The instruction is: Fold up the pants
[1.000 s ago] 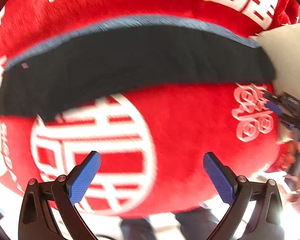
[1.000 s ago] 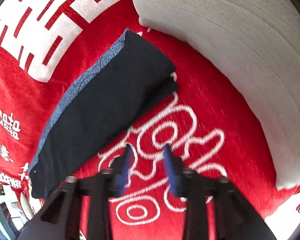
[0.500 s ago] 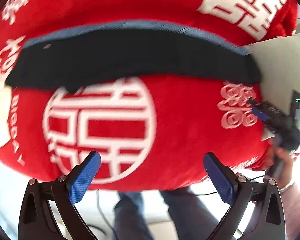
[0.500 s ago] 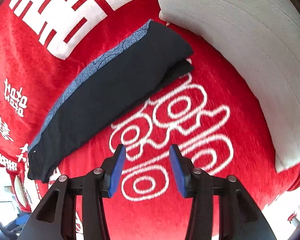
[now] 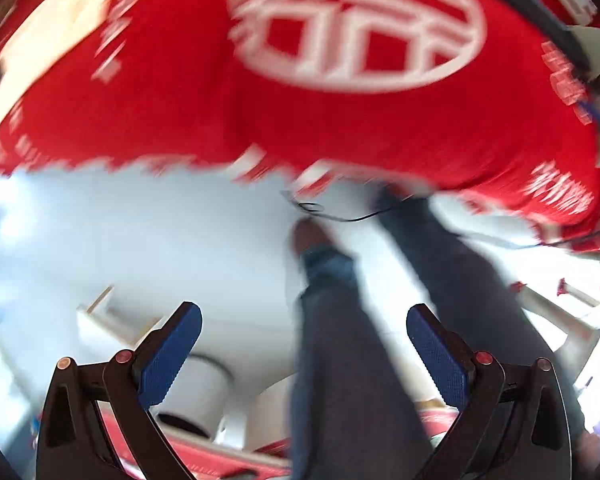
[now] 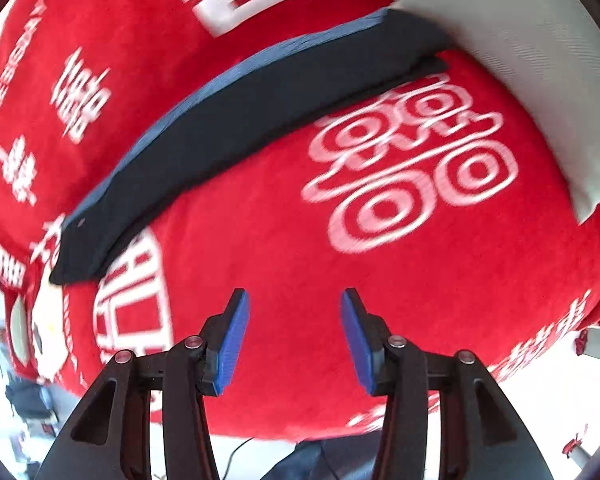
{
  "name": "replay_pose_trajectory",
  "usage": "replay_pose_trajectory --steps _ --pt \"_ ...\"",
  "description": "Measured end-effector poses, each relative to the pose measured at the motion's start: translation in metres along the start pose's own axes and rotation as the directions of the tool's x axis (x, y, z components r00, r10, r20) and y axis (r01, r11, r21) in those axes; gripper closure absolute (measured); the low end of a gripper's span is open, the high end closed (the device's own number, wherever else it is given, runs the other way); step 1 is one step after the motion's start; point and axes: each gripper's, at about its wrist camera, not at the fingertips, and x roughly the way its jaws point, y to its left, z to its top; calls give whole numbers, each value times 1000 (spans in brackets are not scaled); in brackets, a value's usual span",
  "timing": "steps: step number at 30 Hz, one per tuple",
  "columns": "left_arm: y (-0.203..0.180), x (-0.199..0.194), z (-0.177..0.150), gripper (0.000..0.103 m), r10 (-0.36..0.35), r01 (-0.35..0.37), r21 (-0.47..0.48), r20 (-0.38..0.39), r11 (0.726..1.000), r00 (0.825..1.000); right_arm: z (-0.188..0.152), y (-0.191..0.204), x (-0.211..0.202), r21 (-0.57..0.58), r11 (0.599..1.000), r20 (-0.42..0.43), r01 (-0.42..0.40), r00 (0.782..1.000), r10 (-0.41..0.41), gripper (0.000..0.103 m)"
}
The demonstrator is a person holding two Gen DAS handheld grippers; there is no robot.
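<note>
Dark pants (image 6: 236, 136) are seen lying folded into a long narrow strip on the red blanket (image 6: 260, 248), one end touching the white pillow (image 6: 520, 60); folding is judged nearly done. Right tool (image 6: 294, 338) is held apart and empty; left tool (image 5: 300, 352) is wide apart over the floor. No containers are visible.

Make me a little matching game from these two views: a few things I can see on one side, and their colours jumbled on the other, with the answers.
Things:
1. folded pants
2. blanket
3. pillow
4. pads of the right gripper

Colours:
A. red with white patterns
B. bright blue
C. dark navy with a lighter blue edge
D. off-white

Pairs: 1-C, 2-A, 3-D, 4-B
</note>
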Motion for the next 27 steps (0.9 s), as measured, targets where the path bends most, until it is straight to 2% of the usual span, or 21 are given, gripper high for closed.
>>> replay_pose_trajectory --steps 3,5,7,10,15,17,20,27 --pt "43 9 -35 0 31 -33 -86 -28 996 999 -16 27 4 -33 999 -25 -20 999 19 52" --pt "61 5 -48 0 24 -25 -139 -12 990 1000 -23 43 5 -55 998 -33 -30 999 28 52" --pt "65 -4 -47 0 22 -17 -153 28 988 999 -30 59 3 -87 995 -34 -40 999 37 52" --pt "57 -19 -28 0 -10 26 -146 110 989 994 -34 70 0 -102 993 -35 -57 998 54 51" --pt "18 -50 28 0 -72 85 -47 238 995 969 -29 64 -8 -86 995 -17 -59 998 58 47" --pt "4 -54 47 0 -99 102 2 265 995 959 -24 56 -12 -78 996 -7 -51 999 51 46" --pt "-32 -61 79 0 -137 121 75 276 990 951 -17 38 -18 -48 998 7 -41 999 41 46" --pt "-119 -71 130 0 -197 139 232 247 963 949 9 -6 -24 45 999 25 -29 999 28 46"
